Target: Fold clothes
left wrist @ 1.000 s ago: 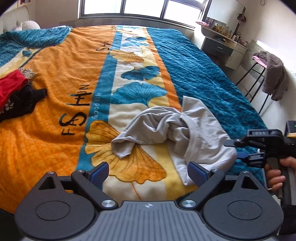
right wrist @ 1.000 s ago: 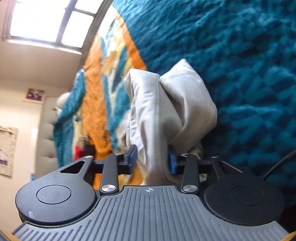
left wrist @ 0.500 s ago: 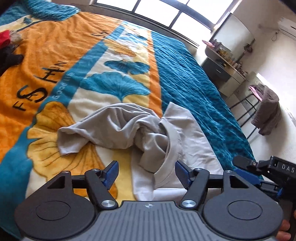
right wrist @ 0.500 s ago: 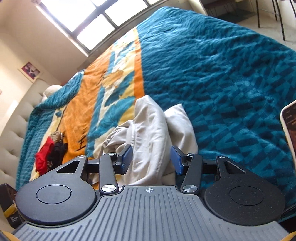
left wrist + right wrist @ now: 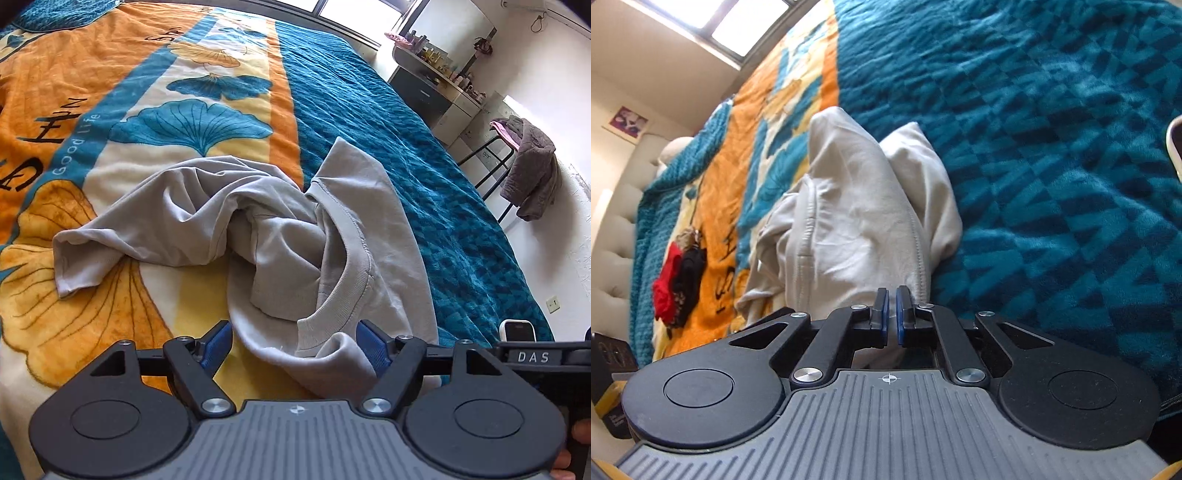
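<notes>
A crumpled light grey t-shirt [image 5: 280, 229] lies on the bed, its ribbed collar [image 5: 354, 266] facing up near me. My left gripper [image 5: 295, 345] is open, its blue pads on either side of the shirt's near edge by the collar. In the right wrist view the same grey t-shirt [image 5: 857, 221] lies bunched on the blanket. My right gripper [image 5: 892, 314] is closed at the shirt's near edge, the pads nearly touching with a fold of shirt fabric between them. The right gripper's body shows at the far right of the left wrist view [image 5: 535, 358].
The bed is covered by an orange, cream and teal blanket [image 5: 369, 110]. A red and black clothes pile [image 5: 677, 280] lies further up the bed. A phone [image 5: 517, 330] lies at the bed's right edge. A stool with a grey garment [image 5: 532, 173] and a dresser [image 5: 436, 88] stand beside the bed.
The left gripper moved down and forward until the shirt's near edge lies between its open pads. The right gripper closed its pads on the shirt's edge.
</notes>
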`<control>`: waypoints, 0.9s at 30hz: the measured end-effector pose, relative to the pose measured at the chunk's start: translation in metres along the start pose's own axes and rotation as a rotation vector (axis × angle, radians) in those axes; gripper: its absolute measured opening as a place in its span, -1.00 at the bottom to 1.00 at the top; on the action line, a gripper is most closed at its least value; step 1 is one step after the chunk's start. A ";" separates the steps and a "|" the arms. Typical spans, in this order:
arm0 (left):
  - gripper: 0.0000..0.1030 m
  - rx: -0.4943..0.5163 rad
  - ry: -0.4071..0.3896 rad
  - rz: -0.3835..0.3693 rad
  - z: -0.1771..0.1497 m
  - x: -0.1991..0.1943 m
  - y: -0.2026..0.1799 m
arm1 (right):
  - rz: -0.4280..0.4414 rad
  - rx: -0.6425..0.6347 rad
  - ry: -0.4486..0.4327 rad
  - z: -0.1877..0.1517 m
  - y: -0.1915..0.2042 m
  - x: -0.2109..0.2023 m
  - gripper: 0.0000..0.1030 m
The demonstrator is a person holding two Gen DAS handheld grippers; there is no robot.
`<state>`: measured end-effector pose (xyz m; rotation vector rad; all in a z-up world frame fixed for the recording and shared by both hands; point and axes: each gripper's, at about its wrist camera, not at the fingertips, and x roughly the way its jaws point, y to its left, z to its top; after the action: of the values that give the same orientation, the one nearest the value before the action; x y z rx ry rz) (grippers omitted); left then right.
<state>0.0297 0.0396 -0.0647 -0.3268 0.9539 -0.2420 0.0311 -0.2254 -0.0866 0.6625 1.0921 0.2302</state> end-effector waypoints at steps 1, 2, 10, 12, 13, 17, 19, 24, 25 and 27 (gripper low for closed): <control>0.38 0.001 -0.001 0.000 -0.001 0.002 -0.001 | 0.014 0.008 0.001 -0.002 -0.004 0.000 -0.85; 0.36 0.004 -0.001 -0.001 -0.002 0.003 -0.003 | 0.026 0.015 0.001 -0.002 -0.007 -0.001 -0.84; 0.24 0.087 -0.009 0.052 0.003 0.018 -0.018 | 0.094 0.056 0.008 -0.003 -0.020 -0.004 -0.80; 0.24 0.076 -0.036 0.052 0.009 0.009 -0.019 | 0.097 0.053 0.006 -0.004 -0.020 -0.005 -0.80; 0.25 0.065 -0.061 0.042 0.012 0.001 -0.019 | 0.099 0.054 0.006 -0.004 -0.021 -0.006 -0.80; 0.28 0.073 -0.156 0.012 0.026 -0.033 -0.031 | 0.101 0.034 0.005 -0.007 -0.020 -0.008 -0.79; 0.34 0.110 -0.147 -0.003 0.033 -0.036 -0.041 | 0.097 0.033 0.007 -0.008 -0.019 -0.007 -0.78; 0.28 0.132 -0.013 0.019 0.029 0.004 -0.042 | 0.096 0.030 0.009 -0.009 -0.018 -0.005 -0.76; 0.26 0.122 0.012 0.013 0.027 0.012 -0.039 | 0.096 0.030 0.008 -0.009 -0.018 -0.005 -0.75; 0.13 0.107 0.056 0.003 0.022 0.025 -0.032 | 0.094 0.024 0.008 -0.010 -0.018 -0.006 -0.75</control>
<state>0.0603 0.0047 -0.0594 -0.2206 0.9927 -0.2995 0.0172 -0.2388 -0.0961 0.7362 1.0741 0.3015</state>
